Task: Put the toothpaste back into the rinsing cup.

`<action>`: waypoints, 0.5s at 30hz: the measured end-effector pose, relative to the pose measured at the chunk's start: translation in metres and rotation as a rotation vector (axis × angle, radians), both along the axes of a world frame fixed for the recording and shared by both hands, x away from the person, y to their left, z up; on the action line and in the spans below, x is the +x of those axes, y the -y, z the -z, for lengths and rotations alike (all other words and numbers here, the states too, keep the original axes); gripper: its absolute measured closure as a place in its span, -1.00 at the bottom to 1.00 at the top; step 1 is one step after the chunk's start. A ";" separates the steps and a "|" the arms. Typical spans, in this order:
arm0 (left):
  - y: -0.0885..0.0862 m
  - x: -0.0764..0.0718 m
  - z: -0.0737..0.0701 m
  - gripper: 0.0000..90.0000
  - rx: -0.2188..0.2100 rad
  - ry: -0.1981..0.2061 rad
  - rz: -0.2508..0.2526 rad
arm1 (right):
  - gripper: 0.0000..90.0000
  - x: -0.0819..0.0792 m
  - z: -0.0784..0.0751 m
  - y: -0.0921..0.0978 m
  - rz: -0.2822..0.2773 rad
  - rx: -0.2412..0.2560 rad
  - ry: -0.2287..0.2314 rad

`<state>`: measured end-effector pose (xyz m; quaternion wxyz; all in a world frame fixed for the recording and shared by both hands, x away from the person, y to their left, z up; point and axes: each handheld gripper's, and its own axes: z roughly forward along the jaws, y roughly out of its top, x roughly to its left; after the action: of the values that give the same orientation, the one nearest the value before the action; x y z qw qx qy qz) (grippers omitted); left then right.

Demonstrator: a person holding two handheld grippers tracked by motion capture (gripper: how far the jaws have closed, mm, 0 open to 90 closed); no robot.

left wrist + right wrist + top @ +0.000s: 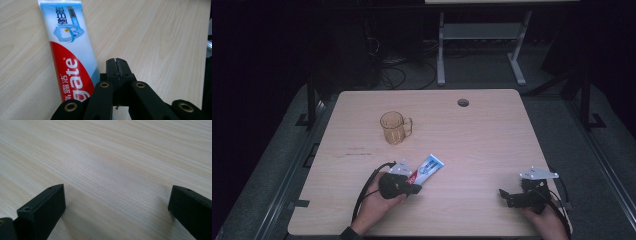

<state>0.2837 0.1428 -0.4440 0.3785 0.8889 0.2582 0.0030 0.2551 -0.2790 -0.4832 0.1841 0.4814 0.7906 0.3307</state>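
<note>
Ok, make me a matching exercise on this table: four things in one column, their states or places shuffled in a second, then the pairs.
1. toothpaste tube
2. mug
3. left gripper
4. right gripper

A. jaws wide apart over bare wood
B. jaws closed together beside the tube
C. upright, empty, handle to the right
D. lying flat near the left hand

Pairs: 1-D, 2-C, 3-B, 4-A

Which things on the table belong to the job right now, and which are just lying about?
In the job:
- toothpaste tube
- left tool, jaws shut, beside the tube

Lying about:
- amber mug, standing apart, farther up the table
- right tool, jaws open over bare table
</note>
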 end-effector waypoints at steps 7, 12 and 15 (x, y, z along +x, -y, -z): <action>0.002 0.000 -0.011 0.86 0.002 0.025 0.001 | -0.99 0.000 0.000 0.000 -0.001 0.000 0.000; 0.004 0.006 -0.017 0.67 0.029 0.038 -0.008 | -0.99 0.000 0.000 0.000 -0.002 0.000 0.001; 0.005 0.010 -0.021 0.55 0.055 0.054 -0.027 | -0.99 0.000 0.000 0.000 -0.003 -0.001 0.002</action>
<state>0.2936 0.1383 -0.4234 0.3605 0.8951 0.2594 0.0393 0.2555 -0.2790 -0.4834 0.1845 0.4798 0.7912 0.3312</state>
